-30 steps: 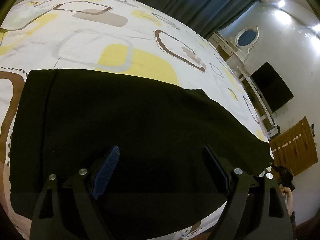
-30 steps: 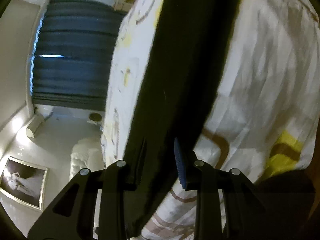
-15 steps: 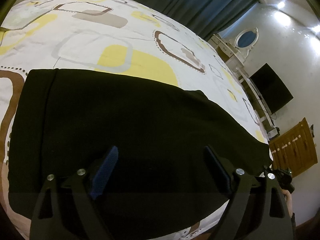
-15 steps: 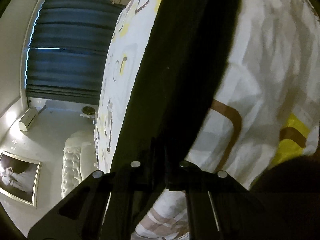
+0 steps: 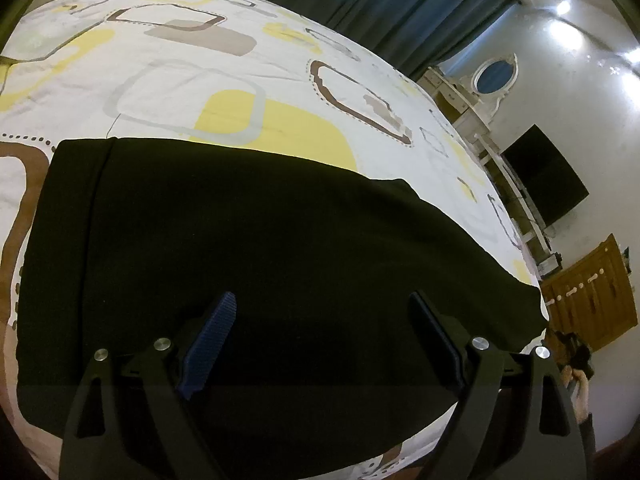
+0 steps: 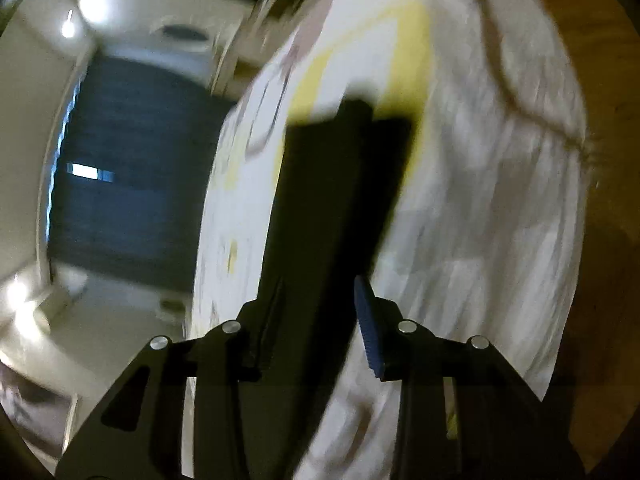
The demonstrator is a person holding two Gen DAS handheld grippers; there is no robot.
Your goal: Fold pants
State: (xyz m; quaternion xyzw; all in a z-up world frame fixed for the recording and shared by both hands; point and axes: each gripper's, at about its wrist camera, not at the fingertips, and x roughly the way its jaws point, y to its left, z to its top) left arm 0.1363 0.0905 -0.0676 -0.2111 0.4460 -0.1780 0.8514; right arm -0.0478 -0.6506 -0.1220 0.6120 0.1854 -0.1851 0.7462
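Note:
The black pants (image 5: 240,248) lie flat across the patterned bedsheet (image 5: 180,80). My left gripper (image 5: 322,308) hovers open and empty over their near part. In the blurred right wrist view the pants (image 6: 340,200) run away from me as a dark strip along the bed edge. My right gripper (image 6: 318,292) has its jaws a little apart around the near end of the strip; the fabric lies between the fingers, and no pinch shows.
Dark curtains (image 5: 400,0) hang behind the bed. A white dresser with an oval mirror (image 5: 494,76), a wall television (image 5: 544,184) and a wooden cabinet (image 5: 592,292) stand to the right. The bedsheet drapes over the bed's side (image 6: 500,220) above a wooden floor (image 6: 600,240).
My right gripper was shut on the pants half a second ago; its jaws now stand apart, and the view has swung and blurred. The left gripper has barely moved.

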